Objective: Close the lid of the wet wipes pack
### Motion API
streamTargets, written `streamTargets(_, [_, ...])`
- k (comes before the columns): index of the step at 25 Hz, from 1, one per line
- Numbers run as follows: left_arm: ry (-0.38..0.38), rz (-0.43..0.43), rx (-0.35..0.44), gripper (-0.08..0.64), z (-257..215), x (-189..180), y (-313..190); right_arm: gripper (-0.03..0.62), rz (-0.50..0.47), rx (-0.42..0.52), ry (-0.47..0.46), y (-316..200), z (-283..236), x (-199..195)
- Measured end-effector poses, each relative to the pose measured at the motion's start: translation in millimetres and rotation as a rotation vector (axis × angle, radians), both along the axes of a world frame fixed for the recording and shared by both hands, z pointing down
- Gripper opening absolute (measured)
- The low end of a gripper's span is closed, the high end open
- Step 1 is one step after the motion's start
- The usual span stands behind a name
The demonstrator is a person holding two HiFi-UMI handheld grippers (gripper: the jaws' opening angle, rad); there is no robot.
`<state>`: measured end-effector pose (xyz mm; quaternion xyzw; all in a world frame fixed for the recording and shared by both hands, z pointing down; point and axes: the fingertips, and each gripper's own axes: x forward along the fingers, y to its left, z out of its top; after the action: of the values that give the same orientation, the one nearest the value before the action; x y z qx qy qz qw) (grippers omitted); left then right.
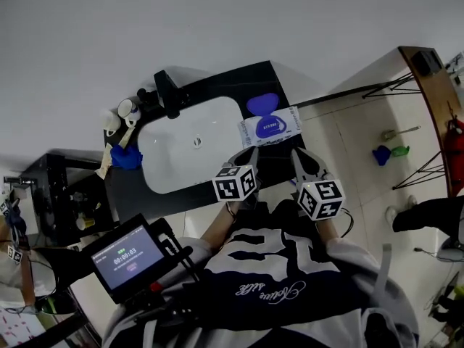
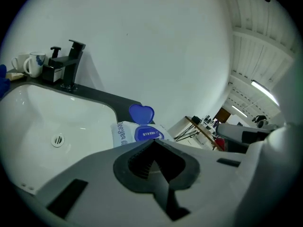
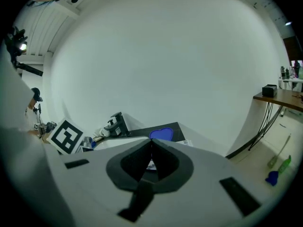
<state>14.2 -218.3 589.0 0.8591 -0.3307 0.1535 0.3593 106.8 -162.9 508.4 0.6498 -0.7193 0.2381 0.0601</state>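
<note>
The wet wipes pack (image 1: 270, 129) is white with a blue label and lies on the dark counter (image 1: 217, 85), right of the sink. Its blue heart-shaped lid (image 1: 262, 104) stands open at the pack's far side. In the left gripper view the pack (image 2: 124, 132) and raised lid (image 2: 141, 113) lie just beyond my left gripper (image 2: 154, 141). The lid (image 3: 162, 134) also peeks over my right gripper (image 3: 151, 141). In the head view the left gripper (image 1: 251, 153) and right gripper (image 1: 295, 154) hover side by side just short of the pack, both shut and empty.
A white sink (image 1: 163, 162) fills the counter's middle, with a black faucet (image 1: 168, 93) behind it. Mugs (image 1: 125, 109) and a blue cloth (image 1: 127, 158) sit at its left. A wooden table (image 1: 433, 100) stands on the tiled floor to the right.
</note>
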Motion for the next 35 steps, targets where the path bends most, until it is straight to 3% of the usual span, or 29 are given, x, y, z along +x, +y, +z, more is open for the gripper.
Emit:
streamTargets(5, [-0.104,-0.014,-0.060,-0.002,46,10,-23,-0.002,-0.039,-0.050,0.030,-26,18,25])
streamTargets(10, [-0.224,-0.020,-0.156,-0.002,72,11,-26,-0.002,-0.192,-0.119,0.070,-66,42,45])
streamTargets(15, [-0.203,-0.052,-0.246,-0.002,73,10,-21,-0.002,-0.360,-0.174,0.105,-134,63,59])
streamTargets(19, [-0.197,-0.078,-0.256,-0.002,71,12,-19,-0.002,-0.440,-0.201,0.109,-177,82,72])
streamTargets(22, [-0.205,-0.079,-0.245,-0.002,74,11,-22,-0.002,-0.555,-0.299,0.070,-195,110,62])
streamTargets(24, [-0.218,-0.082,-0.238,-0.002,77,9,-25,-0.002,-0.651,-0.344,0.046,-199,123,46])
streamTargets(28, [-0.239,-0.084,-0.223,-0.002,82,6,-27,-0.002,-0.816,-0.318,0.017,-185,114,20])
streamTargets(31, [-0.245,-0.085,-0.219,-0.002,82,4,-27,-0.002,-0.929,-0.328,0.110,-152,111,6])
streamTargets(35, [-0.234,-0.084,-0.232,-0.002,81,4,-25,-0.002,-0.946,-0.325,0.287,-111,121,-10])
